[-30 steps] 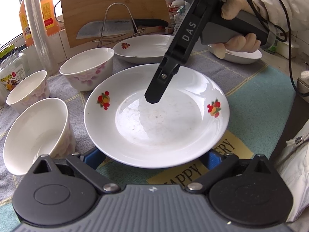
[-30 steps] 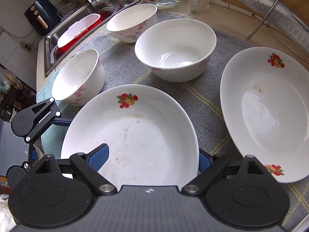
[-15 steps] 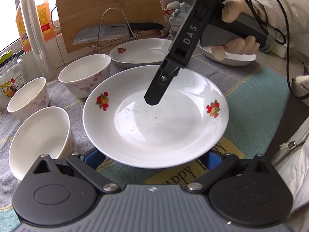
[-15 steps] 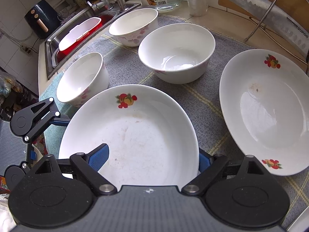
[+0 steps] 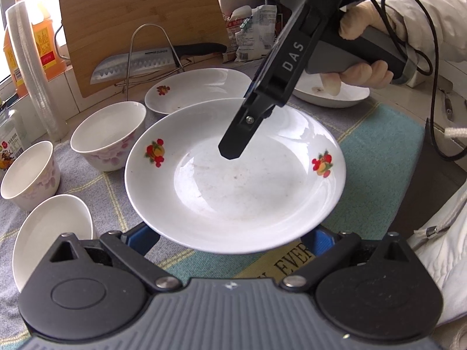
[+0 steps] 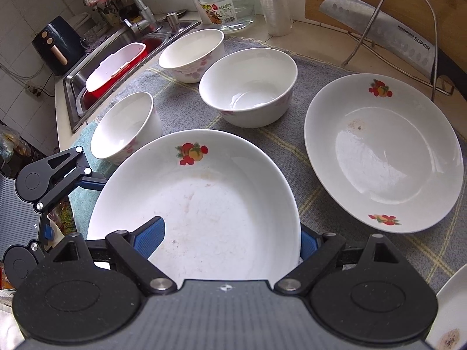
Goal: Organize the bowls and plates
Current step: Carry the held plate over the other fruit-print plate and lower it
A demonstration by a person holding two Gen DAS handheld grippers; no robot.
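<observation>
The left gripper point(image 5: 233, 237) holds the near rim of the fruit-pattern plate point(image 5: 233, 180); its blue fingers point(image 5: 140, 237) sit under the rim on either side, spread wide, and whether they clamp the rim or only support it cannot be told. In the left wrist view this plate appears raised above the grey mat point(image 5: 96, 186) and the teal cloth point(image 5: 376, 151).

Left of the plate stand three white bowls: a near bowl point(image 5: 49, 233) at the frame edge, a second bowl point(image 5: 29, 172) behind it, and a third bowl point(image 5: 108, 134) just beside the plate's far-left rim. Behind the plate, a second fruit-pattern plate point(image 5: 201, 87) rests on the mat. Further back, a knife point(image 5: 157, 61) lies across a wire rack point(image 5: 151, 55) in front of a wooden cutting board point(image 5: 140, 17).

The right gripper point(image 6: 230, 240) grips the same plate point(image 6: 204, 204) at the opposite rim. One blue finger point(image 6: 151, 233) lies on the plate's upper face and the other point(image 6: 308, 243) is below the rim, so the fingers pinch the rim. In the left wrist view, one black finger of this gripper point(image 5: 242, 134) points down onto the plate's far side.

To the right, a third plate point(image 5: 329, 93) sits on the tabletop, partly hidden by the gloved right hand point(image 5: 362, 43).
</observation>
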